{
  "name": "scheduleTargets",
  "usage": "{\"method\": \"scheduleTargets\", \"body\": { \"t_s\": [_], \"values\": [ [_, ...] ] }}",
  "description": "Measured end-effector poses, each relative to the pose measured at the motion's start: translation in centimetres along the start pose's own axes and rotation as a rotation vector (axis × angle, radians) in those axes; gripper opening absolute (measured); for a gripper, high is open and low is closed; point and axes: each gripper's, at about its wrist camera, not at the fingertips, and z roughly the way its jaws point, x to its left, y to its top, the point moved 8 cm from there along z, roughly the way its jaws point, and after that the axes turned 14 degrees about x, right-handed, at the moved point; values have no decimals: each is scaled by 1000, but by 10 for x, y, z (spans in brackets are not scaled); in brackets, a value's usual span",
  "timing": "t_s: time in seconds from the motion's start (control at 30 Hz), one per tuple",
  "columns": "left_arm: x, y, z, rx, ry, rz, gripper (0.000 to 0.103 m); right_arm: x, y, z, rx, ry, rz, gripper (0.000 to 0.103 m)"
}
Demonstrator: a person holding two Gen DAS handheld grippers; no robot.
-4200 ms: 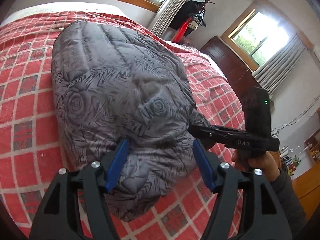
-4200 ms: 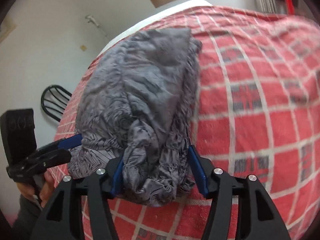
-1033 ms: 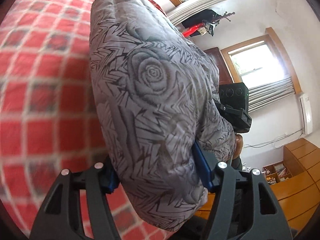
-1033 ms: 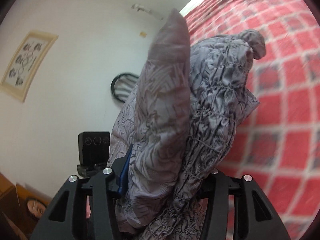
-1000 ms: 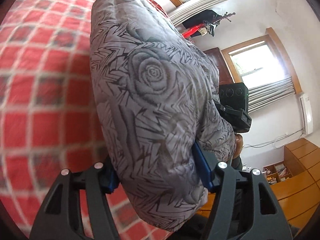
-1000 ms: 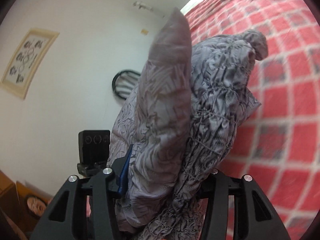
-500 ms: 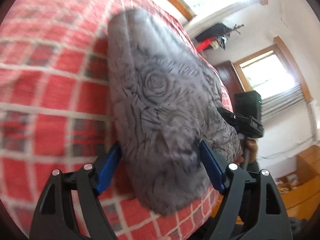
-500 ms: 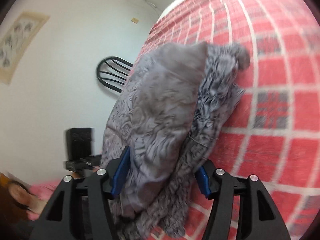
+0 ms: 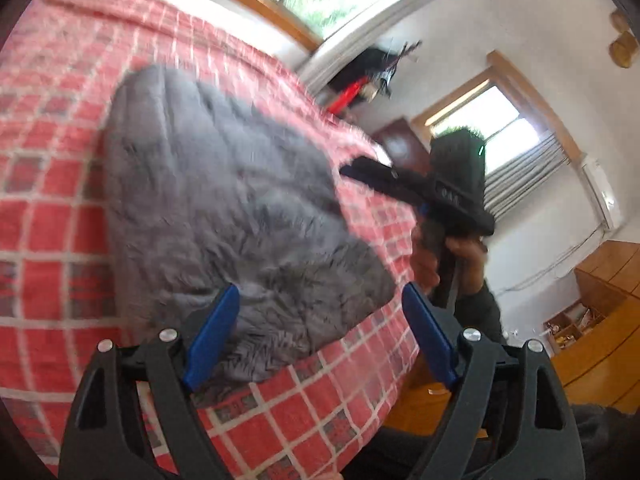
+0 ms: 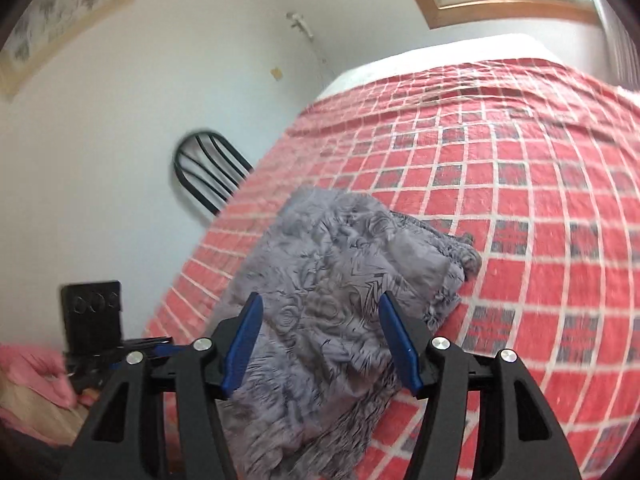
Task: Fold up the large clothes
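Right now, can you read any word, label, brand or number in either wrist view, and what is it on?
White lettering on the side of the right gripper, in the left wrist view: too blurred to read.
Framed picture on the wall, right wrist view: pale marks, too small and blurred to tell.
Nothing readable on the grey garment or the red checked bedspread.

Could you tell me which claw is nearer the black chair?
Left. Left claw sits off the bed edge on the chair's side; right claw hovers over the garment.
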Motion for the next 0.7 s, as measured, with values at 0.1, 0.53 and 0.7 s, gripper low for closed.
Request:
{"method": "scheduleTargets", "body": {
  "t_s": [0.1, 0.53, 0.7],
  "values": [
    [18, -9, 20, 26, 0, -17, 76, -21, -14, 47, 98, -106, 16, 59],
    [6, -13, -18, -70, 90, 36, 89, 32, -66, 27, 81, -102, -78, 58],
    [19, -22, 19, -48, 232, 102, 94, 18, -76, 37, 51, -67, -16, 63]
  ]
}}
